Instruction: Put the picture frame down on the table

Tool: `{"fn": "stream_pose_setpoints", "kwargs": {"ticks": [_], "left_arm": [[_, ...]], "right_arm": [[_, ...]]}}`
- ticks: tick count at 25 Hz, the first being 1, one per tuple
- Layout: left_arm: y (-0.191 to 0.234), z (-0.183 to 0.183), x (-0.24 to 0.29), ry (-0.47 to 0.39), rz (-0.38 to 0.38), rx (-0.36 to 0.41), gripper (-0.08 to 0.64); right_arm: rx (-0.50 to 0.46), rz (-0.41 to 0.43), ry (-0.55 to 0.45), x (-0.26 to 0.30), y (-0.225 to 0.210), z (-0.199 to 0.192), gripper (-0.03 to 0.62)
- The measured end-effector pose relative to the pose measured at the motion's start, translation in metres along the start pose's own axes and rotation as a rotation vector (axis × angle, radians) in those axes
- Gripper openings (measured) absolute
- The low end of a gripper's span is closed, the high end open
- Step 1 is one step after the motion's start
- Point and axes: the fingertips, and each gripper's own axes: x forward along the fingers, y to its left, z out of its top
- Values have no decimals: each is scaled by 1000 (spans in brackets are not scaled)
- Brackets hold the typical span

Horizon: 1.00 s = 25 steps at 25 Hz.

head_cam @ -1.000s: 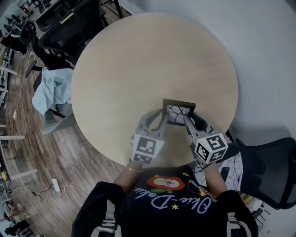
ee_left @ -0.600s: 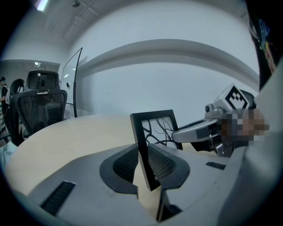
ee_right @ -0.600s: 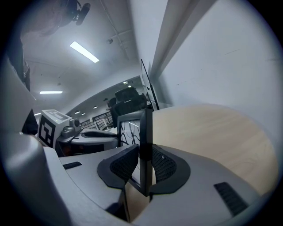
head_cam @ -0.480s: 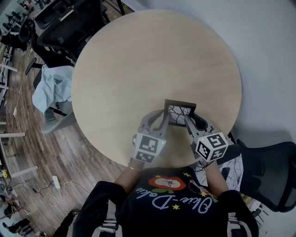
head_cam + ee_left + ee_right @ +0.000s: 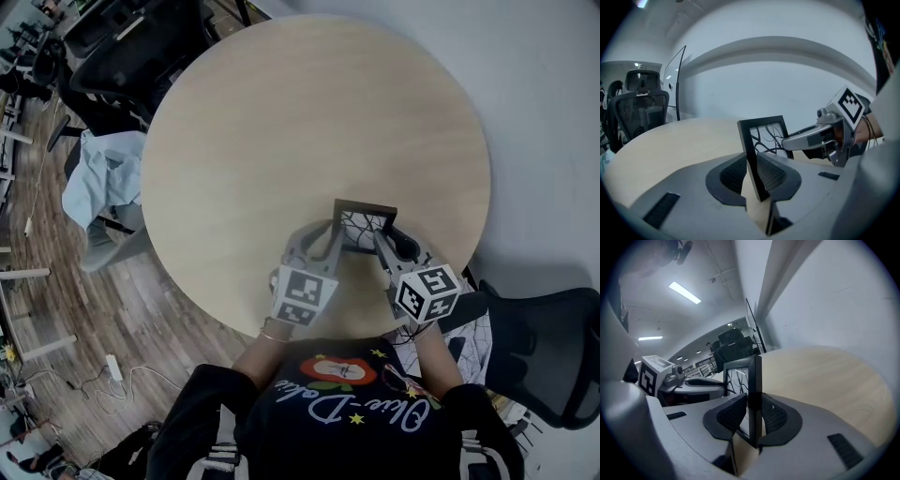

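One upright black picture frame, bare-branch print

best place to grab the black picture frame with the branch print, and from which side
Grip the black picture frame by its thin side bars, one in the left gripper, one in the right gripper, from the person's side: it is upright, with both bars exposed.

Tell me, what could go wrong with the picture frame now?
1. The picture frame is upright, with one side edge pinched by the left gripper and the other by the right gripper. If one lets go first, it might twist or topple.
2. It is close to the round table's near edge, so a fall toward the person could carry it off.
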Motion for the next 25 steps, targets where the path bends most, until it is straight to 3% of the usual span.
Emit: {"fn": "stream_pose_setpoints", "kwargs": {"ticks": [25], "left_arm": [[9,-8,21,24,3,-7,55]], "right_arm": [[68,-59,25,20,-20,-7,83]]}}
